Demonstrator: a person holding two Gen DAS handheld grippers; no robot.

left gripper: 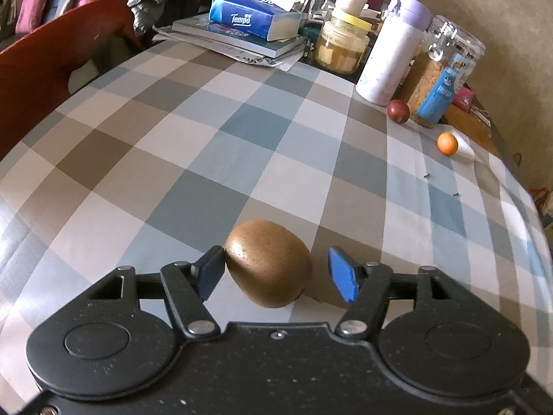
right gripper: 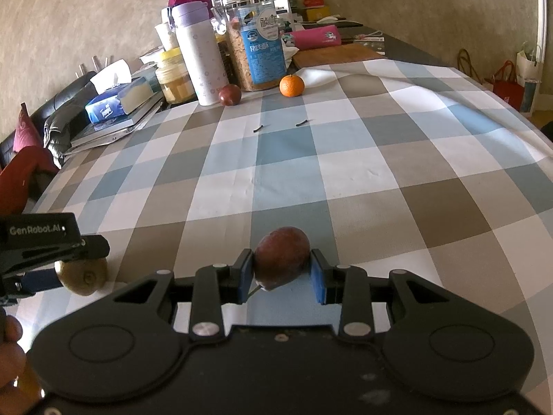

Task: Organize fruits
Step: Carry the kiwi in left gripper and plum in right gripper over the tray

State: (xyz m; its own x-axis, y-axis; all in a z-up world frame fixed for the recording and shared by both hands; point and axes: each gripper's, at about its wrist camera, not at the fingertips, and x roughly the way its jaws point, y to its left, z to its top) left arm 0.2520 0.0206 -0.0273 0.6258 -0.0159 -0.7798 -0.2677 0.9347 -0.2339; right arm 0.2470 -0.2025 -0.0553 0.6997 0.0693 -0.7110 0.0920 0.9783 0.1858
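A brown kiwi lies on the checked tablecloth between the fingers of my left gripper. The left pad touches it; a gap stays at the right pad, so the jaws stand open. The kiwi also shows in the right wrist view, at the tip of the left gripper. My right gripper is shut on a dark red passion fruit. A second dark red fruit and a small orange sit at the far side.
Behind the far fruits stand a white bottle, a clear jar with a blue label and a yellow-lidded jar. A tissue box lies on books. A red chair stands at the table's left. Two small dark bits lie on the cloth.
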